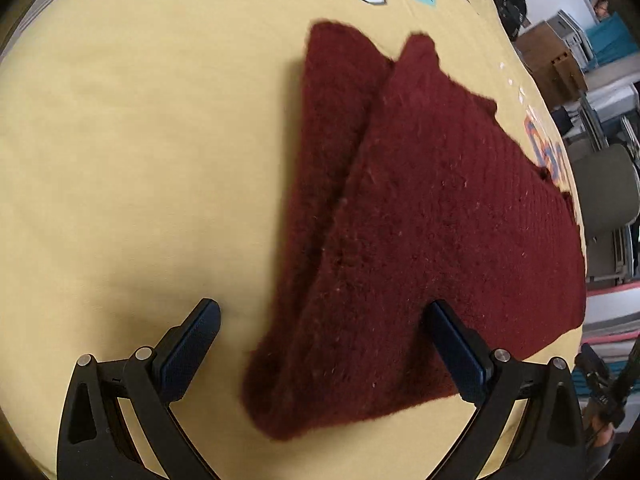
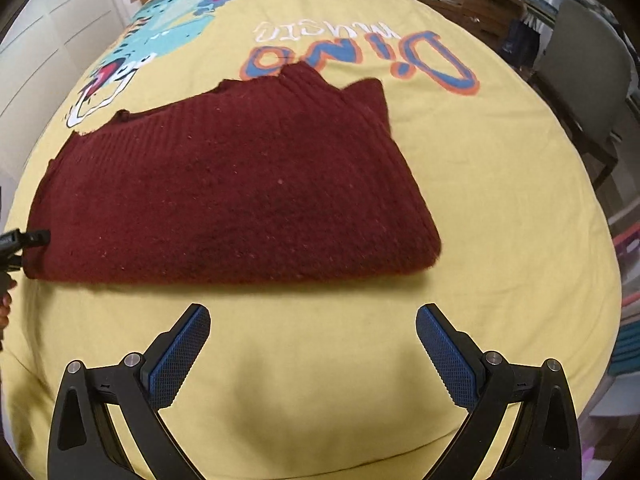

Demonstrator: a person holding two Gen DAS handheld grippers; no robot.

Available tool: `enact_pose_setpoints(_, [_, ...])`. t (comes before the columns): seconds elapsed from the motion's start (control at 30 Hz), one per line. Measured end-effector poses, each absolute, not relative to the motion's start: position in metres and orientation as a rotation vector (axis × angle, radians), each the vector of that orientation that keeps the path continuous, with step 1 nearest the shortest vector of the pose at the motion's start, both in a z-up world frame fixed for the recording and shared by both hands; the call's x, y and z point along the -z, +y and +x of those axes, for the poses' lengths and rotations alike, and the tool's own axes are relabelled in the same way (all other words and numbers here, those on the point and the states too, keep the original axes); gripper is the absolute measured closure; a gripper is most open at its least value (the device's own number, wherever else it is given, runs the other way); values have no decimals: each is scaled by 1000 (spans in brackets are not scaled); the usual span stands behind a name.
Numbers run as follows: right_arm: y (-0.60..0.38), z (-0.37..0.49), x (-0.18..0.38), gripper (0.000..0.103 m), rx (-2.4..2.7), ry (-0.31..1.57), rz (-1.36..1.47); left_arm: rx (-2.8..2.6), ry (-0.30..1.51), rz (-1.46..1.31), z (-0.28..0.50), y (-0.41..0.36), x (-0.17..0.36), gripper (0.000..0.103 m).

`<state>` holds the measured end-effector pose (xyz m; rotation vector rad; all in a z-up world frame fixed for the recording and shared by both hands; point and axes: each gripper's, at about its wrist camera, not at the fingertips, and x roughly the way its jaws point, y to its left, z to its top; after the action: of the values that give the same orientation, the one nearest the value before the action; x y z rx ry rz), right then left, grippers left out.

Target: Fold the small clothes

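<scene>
A dark red knitted garment (image 1: 420, 208) lies folded on the yellow sheet (image 1: 140, 140), its upper layer overlapping a narrower layer on its left. My left gripper (image 1: 324, 312) is open and hovers over the garment's near corner; its right finger sits above the cloth, its left finger above bare sheet. In the right wrist view the same garment (image 2: 240, 192) lies flat ahead. My right gripper (image 2: 312, 316) is open and empty, just short of the garment's near folded edge. The left gripper's tip (image 2: 28, 240) shows at the garment's left end.
The yellow sheet (image 2: 500, 200) carries a dinosaur print (image 2: 172, 28) and coloured lettering (image 2: 360, 56) beyond the garment. A grey chair (image 2: 584, 72) and shelves stand off the right edge. Wooden boxes (image 1: 556, 60) and clutter lie past the sheet's far right.
</scene>
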<state>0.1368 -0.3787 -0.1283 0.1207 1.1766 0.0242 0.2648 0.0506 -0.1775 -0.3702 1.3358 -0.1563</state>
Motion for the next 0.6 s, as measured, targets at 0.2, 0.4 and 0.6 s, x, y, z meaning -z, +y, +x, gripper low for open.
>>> enact_pose_setpoints(0.2, [-393, 131, 130, 0, -5, 1170, 162, 192, 1351, -306, 272, 22, 177, 29])
enact_pose_setpoints(0.4, [-404, 125, 122, 0, -5, 1138, 214, 260, 1329, -214, 278, -15, 163, 76])
enact_pose_setpoints(0.6, [-419, 123, 107, 0, -19, 1093, 230, 287, 1266, -237, 277, -37, 113, 78])
